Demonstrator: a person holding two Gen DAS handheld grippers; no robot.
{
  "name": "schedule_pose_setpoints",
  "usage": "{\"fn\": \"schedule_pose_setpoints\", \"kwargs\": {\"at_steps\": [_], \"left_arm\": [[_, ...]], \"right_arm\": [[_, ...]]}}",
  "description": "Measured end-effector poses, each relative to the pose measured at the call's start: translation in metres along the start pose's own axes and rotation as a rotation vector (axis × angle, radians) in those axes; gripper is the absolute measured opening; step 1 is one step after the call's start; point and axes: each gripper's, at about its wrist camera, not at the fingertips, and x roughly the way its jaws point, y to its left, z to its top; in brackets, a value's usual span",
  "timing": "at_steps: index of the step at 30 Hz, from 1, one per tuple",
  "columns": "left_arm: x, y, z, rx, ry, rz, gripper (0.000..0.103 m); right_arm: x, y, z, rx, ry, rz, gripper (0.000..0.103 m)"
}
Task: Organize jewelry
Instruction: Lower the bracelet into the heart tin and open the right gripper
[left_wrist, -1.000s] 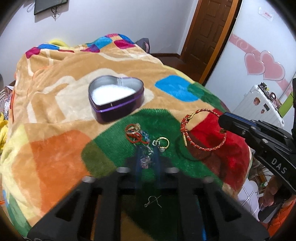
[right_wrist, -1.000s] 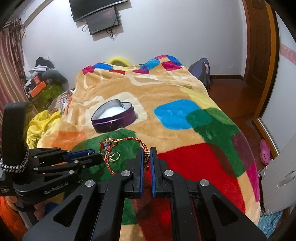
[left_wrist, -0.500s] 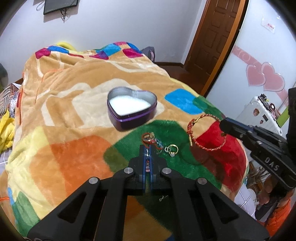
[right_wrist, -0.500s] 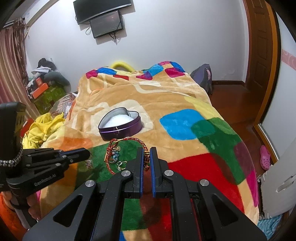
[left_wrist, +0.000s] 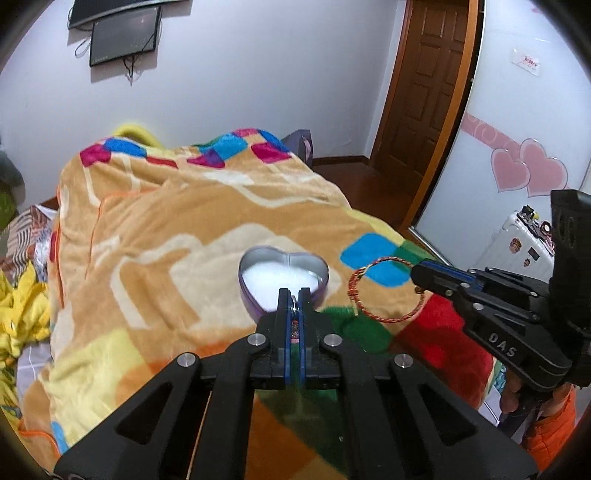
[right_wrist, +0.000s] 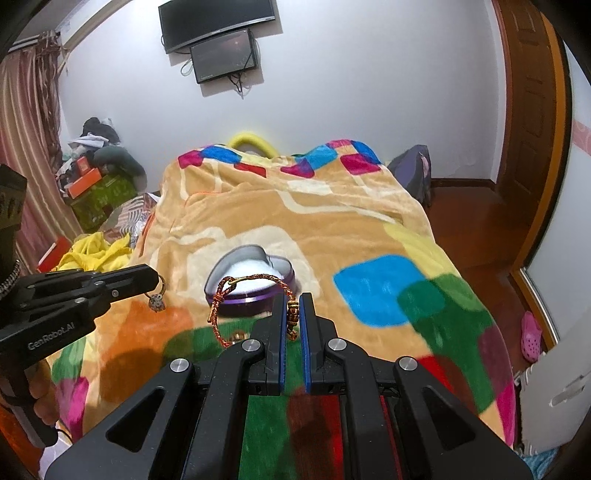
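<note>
Heart tin (left_wrist: 283, 275): mid-blanket (left_wrist: 155, 236), bare fabric all round. Left gripper (left_wrist: 294, 295): clamped on what looks like a ring (right_wrist: 157, 300). Right gripper (right_wrist: 293, 306): clamped on bracelet (right_wrist: 251, 291).

My left gripper (left_wrist: 294, 293) is clamped on a small gold ring (right_wrist: 156, 295) with a sparkly stone cluster; it dangles below the closed tips, clear of the blanket. My right gripper (right_wrist: 293, 299) pinches the red-and-gold braided bracelet (left_wrist: 384, 290) at its bead section; the loop stands out from the tips in the air, near the tin. Heart-shaped tin (left_wrist: 283, 275), purple wall, silver rim, white lining, sits open and upright on the blanket.
</note>
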Motion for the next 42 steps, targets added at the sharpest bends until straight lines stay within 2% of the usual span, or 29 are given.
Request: {"fn": "schedule_pose_setpoints", "kwargs": {"at_steps": [13, 30, 39, 42], "left_arm": [[0.026, 0.006, 0.022, 0.019, -0.017, -0.001, 0.001], [0.088, 0.030, 0.024, -0.052, 0.102, -0.077, 0.001], [0.100, 0.031, 0.022, -0.050, 0.130, -0.097, 0.001], [0.099, 0.032, 0.023, -0.054, 0.130, -0.098, 0.001]], "right_arm": [[0.044, 0.012, 0.028, -0.040, 0.012, 0.010, 0.006], [0.090, 0.013, 0.027, -0.074, 0.143, 0.072, 0.006], [0.103, 0.009, 0.024, -0.089, 0.204, 0.086, 0.006], [0.101, 0.009, 0.025, -0.091, 0.200, 0.090, 0.006]]}}
